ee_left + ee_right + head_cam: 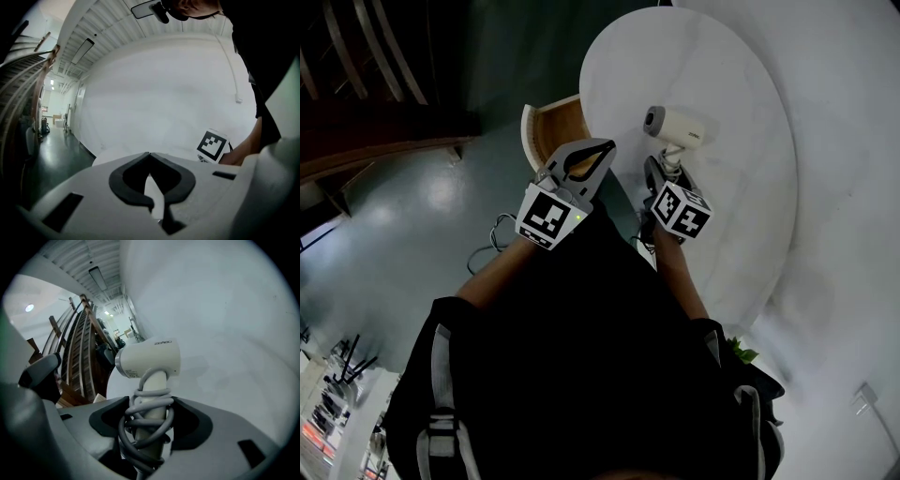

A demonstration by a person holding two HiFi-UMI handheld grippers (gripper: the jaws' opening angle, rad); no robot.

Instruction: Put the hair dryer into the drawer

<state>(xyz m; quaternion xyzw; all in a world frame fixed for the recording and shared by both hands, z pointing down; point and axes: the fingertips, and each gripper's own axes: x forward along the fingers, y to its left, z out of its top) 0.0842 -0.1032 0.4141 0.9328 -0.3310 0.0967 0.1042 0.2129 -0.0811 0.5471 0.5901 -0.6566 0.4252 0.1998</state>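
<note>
**Right claw gripping a white hair dryer at a round worktop, drawer standing open beside it**

Seen from above, a person in dark clothing is holding two grey claws out in front of the body.

The right claw is closing around the handle of a white hair dryer. Its dark pads are pressing on the grey cord, which is wound around that handle. The dryer's barrel is sticking up past the jaws, over the near part of the round white worktop. Whether the dryer is resting on the worktop or hanging just above it is hard to tell. The lower end of the handle is hidden inside the claw.

The left claw is gripping nothing, with its curved tips meeting. It is hovering over the open drawer, covering part of it.

The drawer has a white rim and a wooden inside. It is poking out at the worktop's left edge, and its far end is hidden under the worktop. The dryer is outside the drawer, just to its right.

The left gripper view is also catching the right claw's marker cube.
</note>
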